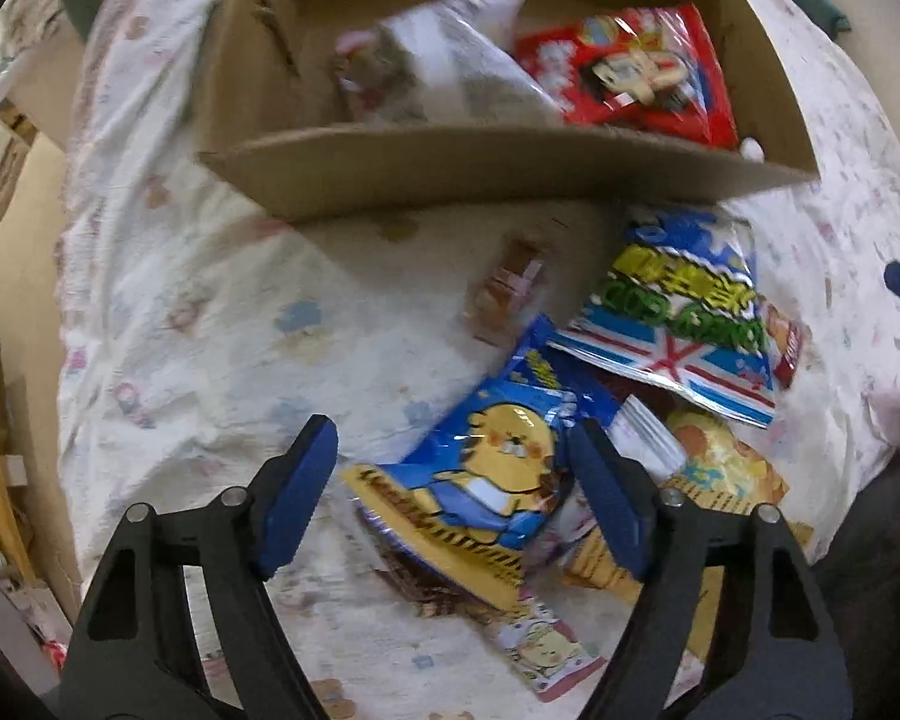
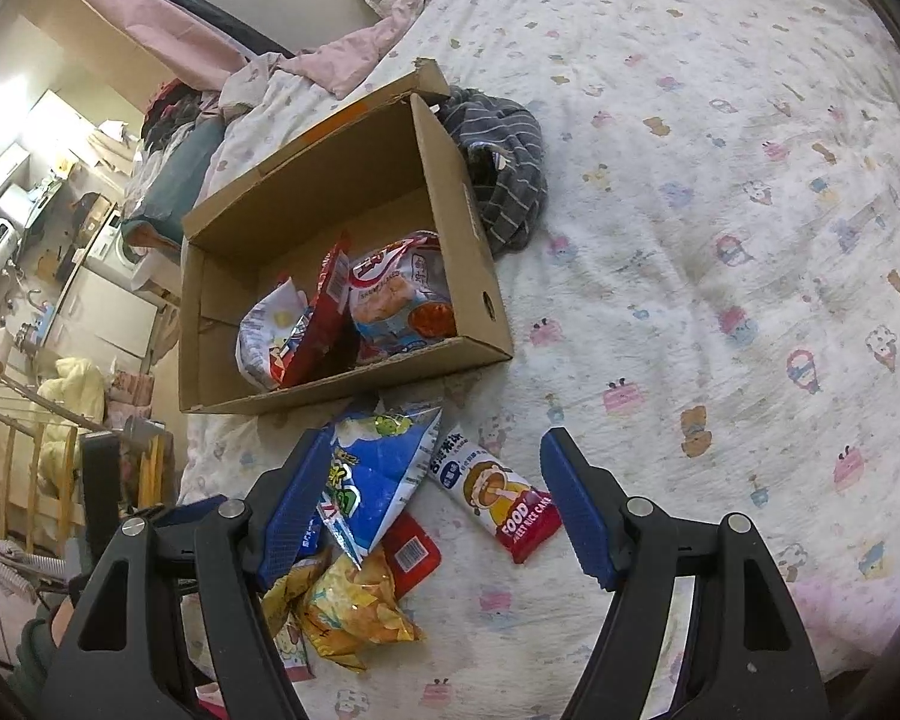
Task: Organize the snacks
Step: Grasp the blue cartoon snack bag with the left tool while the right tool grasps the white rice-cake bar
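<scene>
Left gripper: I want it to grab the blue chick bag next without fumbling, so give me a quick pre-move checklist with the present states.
1. Left gripper open: ok.
2. Blue chick bag lies between its fingers: ok.
3. Fingers already touching the bag: cannot tell.
4. Bag free of other packets: not ok, it overlaps the yellow packet.
5. Cardboard box has room: ok.
6. Right gripper open and holding nothing: ok.

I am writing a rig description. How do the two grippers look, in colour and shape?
The left gripper and right gripper look alike: black plastic linkage arms with triangular cut-outs and silver pivot pins, ending in flat blue textured pads. No cables or markings show.
</scene>
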Available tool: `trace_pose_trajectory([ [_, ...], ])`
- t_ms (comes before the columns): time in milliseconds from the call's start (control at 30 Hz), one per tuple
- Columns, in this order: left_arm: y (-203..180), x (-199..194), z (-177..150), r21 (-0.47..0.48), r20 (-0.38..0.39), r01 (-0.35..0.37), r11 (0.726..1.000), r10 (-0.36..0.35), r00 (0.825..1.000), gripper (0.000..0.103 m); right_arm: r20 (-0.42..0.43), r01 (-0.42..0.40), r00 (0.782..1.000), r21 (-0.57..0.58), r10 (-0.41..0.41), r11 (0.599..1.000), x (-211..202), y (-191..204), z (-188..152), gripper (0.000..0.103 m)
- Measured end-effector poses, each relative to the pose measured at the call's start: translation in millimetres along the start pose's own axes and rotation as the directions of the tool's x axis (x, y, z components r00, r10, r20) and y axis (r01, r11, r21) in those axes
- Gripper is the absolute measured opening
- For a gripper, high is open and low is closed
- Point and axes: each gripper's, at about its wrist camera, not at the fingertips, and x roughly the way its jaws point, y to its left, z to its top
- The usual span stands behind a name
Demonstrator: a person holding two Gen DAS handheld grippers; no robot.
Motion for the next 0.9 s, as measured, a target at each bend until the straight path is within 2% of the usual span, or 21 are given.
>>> trace_pose_trajectory([
  [133,-21.3,9.7,-2.4,0.075,-0.019,-0.02,0.997,0.022,1.0,0.077,0.005,-0.003,1.0,0.019,0.003,1.0,-3.0,-6.6,1.1,0.075],
  [333,-25.8,25.7,4.3,0.087,-0.052,-0.007,0.996,0.011,0.999,0.077,0.001,0.002,1.0,0.025,-0.002,1.0,-2.3,-9.7,1.4,0.075],
  [400,-28.1,28.8,4.7,0.09,-0.058,0.008,0.996,-0.003,0.998,0.069,-0.002,0.006,1.0,0.022,-0.006,1.0,-1.2,-8.6,1.5,0.075],
  [433,-28.5,28.7,5.1,0.092,-0.06,0.03,0.995,-0.025,0.998,0.042,-0.003,0.008,1.0,0.02,-0.008,1.0,-1.0,-8.2,1.5,0.075],
  [467,-28.2,29.4,5.1,0.091,-0.075,0.069,0.993,-0.062,0.995,0.035,-0.003,0.011,1.0,0.018,-0.011,1.0,-0.5,-8.0,1.7,0.075],
  [567,-33.0,18.4,0.5,0.127,-0.04,0.064,0.99,-0.059,0.997,0.024,-0.005,0.018,1.0,0.011,-0.018,1.0,0.0,-7.2,0.9,0.075],
  [767,-18.4,-25.5,-11.2,0.065,0.036,0.165,0.984,-0.167,0.985,0.021,-0.01,0.024,1.0,0.032,-0.024,0.999,-0.4,-13.8,0.2,0.075],
  [900,6.9,-57.6,-14.6,0.009,0.133,0.138,0.99,-0.138,0.981,0.021,-0.059,0.075,0.996,0.053,-0.071,0.996,9.5,-21.4,-1.3,0.075],
])
